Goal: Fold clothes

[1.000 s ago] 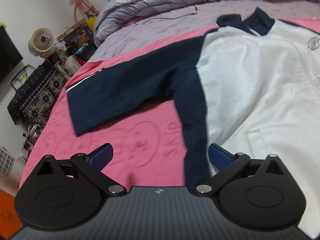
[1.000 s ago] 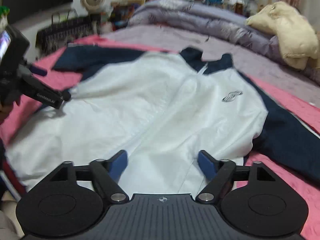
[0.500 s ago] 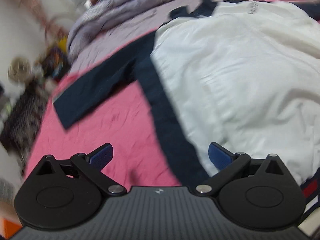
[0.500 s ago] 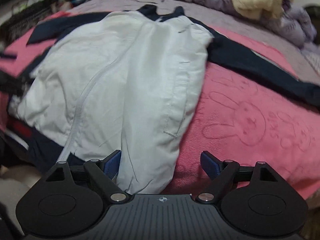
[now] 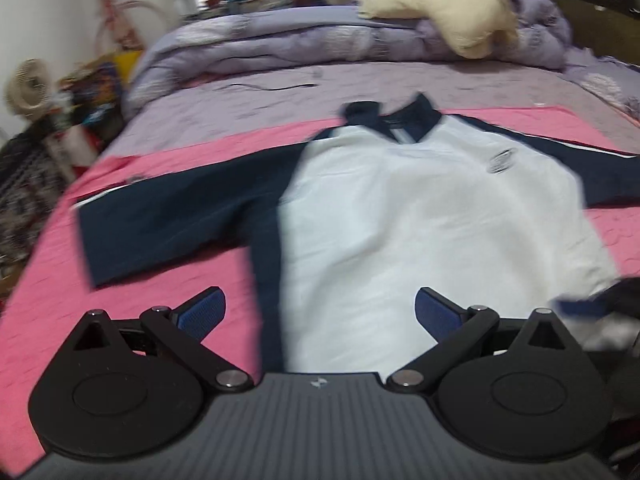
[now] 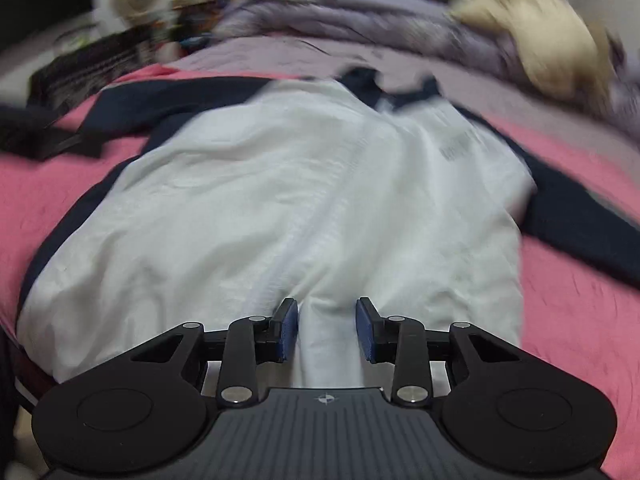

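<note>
A white jacket (image 5: 400, 216) with navy sleeves and collar lies front up on the pink blanket (image 5: 160, 292), sleeves spread out. My left gripper (image 5: 320, 312) is open wide and empty, just above the jacket's lower left part. In the right wrist view the jacket (image 6: 280, 200) fills the middle. My right gripper (image 6: 327, 328) is partly closed, with a ridge of white cloth near the hem between its blue pads (image 6: 289, 330). The pads stand apart and I cannot tell if they pinch the cloth.
A folded purple quilt (image 5: 320, 44) and a cream plush toy (image 5: 440, 8) lie at the far end of the bed. A black cable (image 5: 272, 88) lies on the purple sheet. A fan (image 5: 28, 84) and cluttered furniture stand off the bed's left side.
My right gripper's jaws have narrowed from wide open onto a ridge of cloth at the jacket's hem. Both views have swung towards the jacket's middle. The left gripper stays open.
</note>
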The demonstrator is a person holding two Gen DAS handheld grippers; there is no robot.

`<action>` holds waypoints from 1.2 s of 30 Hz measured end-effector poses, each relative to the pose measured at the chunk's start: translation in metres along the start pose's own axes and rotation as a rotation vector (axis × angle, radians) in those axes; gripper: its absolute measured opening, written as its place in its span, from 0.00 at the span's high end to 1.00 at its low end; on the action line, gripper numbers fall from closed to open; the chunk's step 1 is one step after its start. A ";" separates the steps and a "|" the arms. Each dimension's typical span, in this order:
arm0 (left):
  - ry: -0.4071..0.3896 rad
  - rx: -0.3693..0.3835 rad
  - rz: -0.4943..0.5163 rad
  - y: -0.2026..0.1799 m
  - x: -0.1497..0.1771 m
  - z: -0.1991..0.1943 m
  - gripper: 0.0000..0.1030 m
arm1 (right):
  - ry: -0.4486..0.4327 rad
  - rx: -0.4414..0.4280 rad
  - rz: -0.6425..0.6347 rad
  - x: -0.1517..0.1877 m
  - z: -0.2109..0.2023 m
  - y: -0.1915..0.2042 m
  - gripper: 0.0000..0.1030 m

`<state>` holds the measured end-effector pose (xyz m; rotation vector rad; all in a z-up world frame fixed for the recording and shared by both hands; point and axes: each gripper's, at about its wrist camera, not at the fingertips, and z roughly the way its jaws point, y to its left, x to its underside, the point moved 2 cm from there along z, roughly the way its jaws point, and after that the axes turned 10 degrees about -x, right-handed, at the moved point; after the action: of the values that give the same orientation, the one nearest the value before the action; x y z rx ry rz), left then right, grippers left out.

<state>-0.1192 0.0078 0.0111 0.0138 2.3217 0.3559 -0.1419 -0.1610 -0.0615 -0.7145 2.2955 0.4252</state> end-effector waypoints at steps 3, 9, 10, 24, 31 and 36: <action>0.070 -0.067 0.104 -0.027 0.010 0.034 0.01 | -0.021 -0.075 -0.010 -0.009 -0.017 -0.005 0.68; 0.128 -0.068 0.051 -0.002 0.048 0.056 0.00 | -0.193 -0.061 0.299 -0.035 -0.056 -0.119 0.56; 0.149 -0.045 0.014 0.006 0.049 0.059 0.00 | -0.200 0.014 0.312 -0.043 -0.048 -0.138 0.55; 0.191 0.002 0.023 0.009 0.040 0.072 0.00 | -0.058 0.446 0.419 -0.075 0.044 -0.293 0.32; 0.180 0.037 0.000 0.014 0.046 0.067 0.00 | -0.100 0.105 0.254 -0.127 0.030 -0.182 0.46; 0.156 0.057 -0.020 0.017 0.052 0.065 0.00 | 0.058 -0.065 0.122 -0.159 0.158 -0.095 0.72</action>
<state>-0.1116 0.0466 -0.0645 -0.0091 2.4839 0.2892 0.0940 -0.1015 -0.0725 -0.6283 2.3975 0.5443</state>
